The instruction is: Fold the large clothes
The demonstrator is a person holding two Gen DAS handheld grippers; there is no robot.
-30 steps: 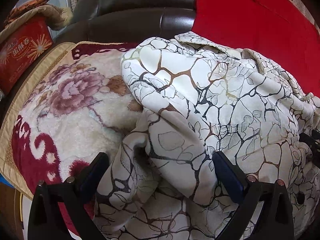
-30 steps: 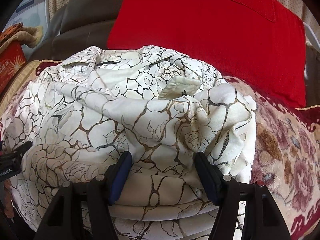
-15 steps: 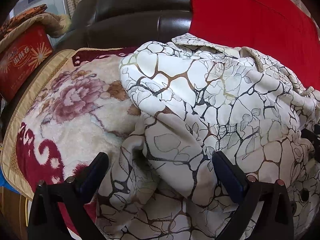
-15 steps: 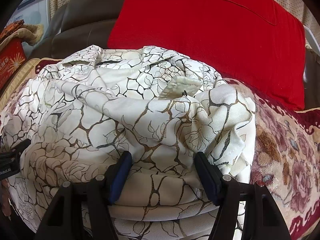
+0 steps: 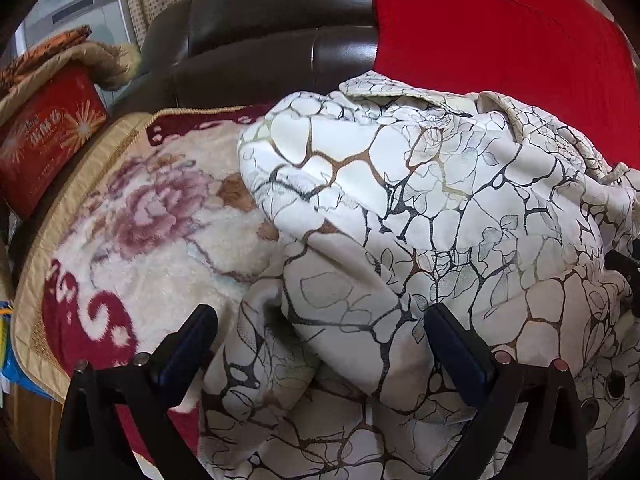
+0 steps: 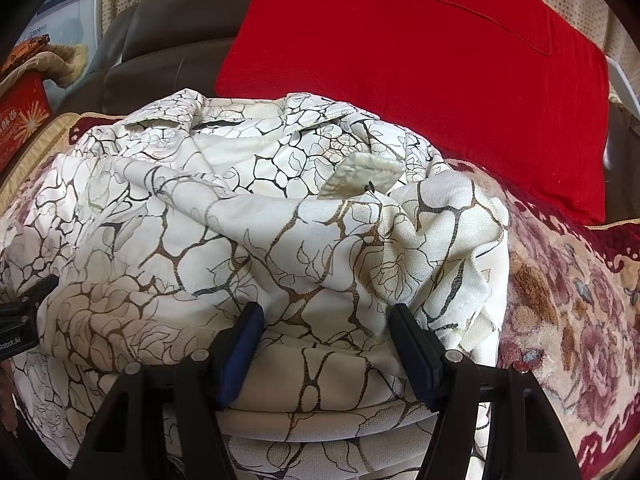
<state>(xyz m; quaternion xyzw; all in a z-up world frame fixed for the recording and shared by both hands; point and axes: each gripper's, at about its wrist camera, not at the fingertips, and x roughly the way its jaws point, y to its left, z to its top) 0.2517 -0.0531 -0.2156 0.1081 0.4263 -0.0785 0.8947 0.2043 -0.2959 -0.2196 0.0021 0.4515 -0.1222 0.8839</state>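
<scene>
Jacket fabric [image 6: 280, 248] is bracketed by the right gripper [image 6: 324, 320], jaws partly apart; the left gripper [image 5: 320, 332] is spread wide over a fold. Heaped on the floral blanket [image 5: 132, 216], it is judged soft and bulky, best taken at a hem.

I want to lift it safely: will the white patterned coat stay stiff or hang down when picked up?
The coat will likely flop; it lies in soft folds. Probably bulky, since layers pile up. It may slide off the blanket.

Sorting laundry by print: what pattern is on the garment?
Cream garment with a cracked black-and-brown line print and outlined flowers; clearest in the right wrist view.
</scene>
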